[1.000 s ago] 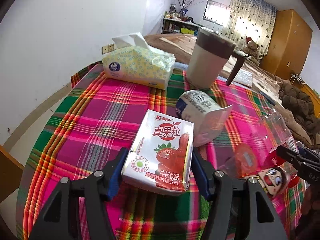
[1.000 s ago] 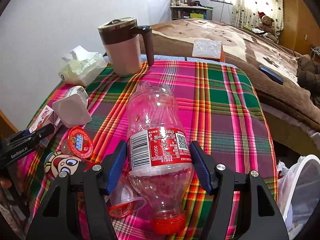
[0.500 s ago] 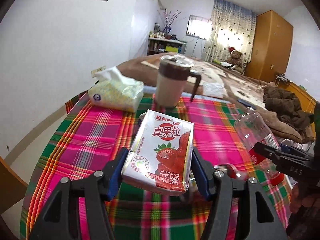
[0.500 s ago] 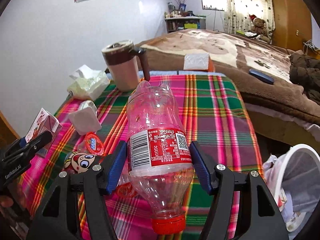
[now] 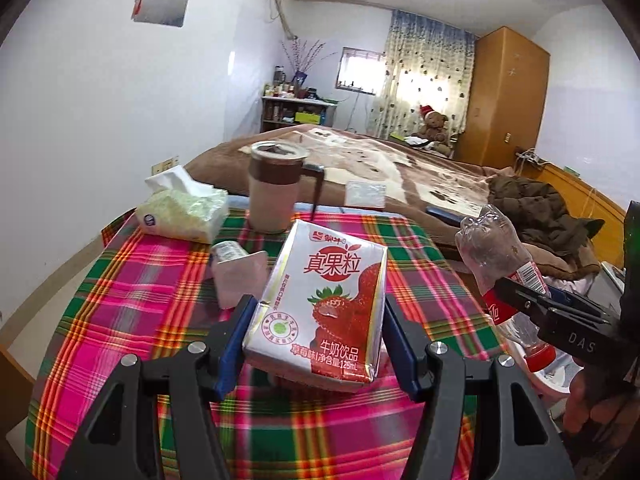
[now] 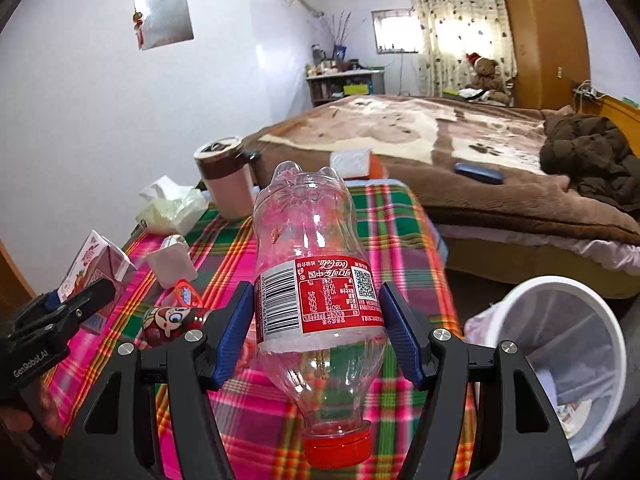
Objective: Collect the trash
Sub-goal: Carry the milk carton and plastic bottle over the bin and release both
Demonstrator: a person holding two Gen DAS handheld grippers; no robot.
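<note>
Clear plastic: one empty cola bottle [image 6: 316, 280], red label, red cap toward the camera, base pointing away, pinched at the label between the blue pads of the right gripper [image 6: 317, 334] and carried clear of the cloth. Printed card: one strawberry milk carton [image 5: 320, 304], white and red, clamped by its two narrow sides between the pads of the left gripper [image 5: 316, 338], tilted, also held above the table. Woven plaid tablecloth [image 5: 132, 300], pink, green and orange, beneath both sets of jaws. Beyond the left jaws: white cup-shaped container [image 5: 236, 272] on its side; further off, tissue pack [image 5: 182, 212] and brown-banded lidded mug [image 5: 274, 188], upright, side by side at the far edge. Left of the right jaws: red cartoon-face can [image 6: 172, 322] lying flat, a small red-lidded cup [image 6: 186, 294] just behind it. Right of the right jaws, lower than the table: white bin [image 6: 560, 360] with liner, mouth turned toward the camera. Background: bed [image 6: 440, 140] with brown blanket.
</note>
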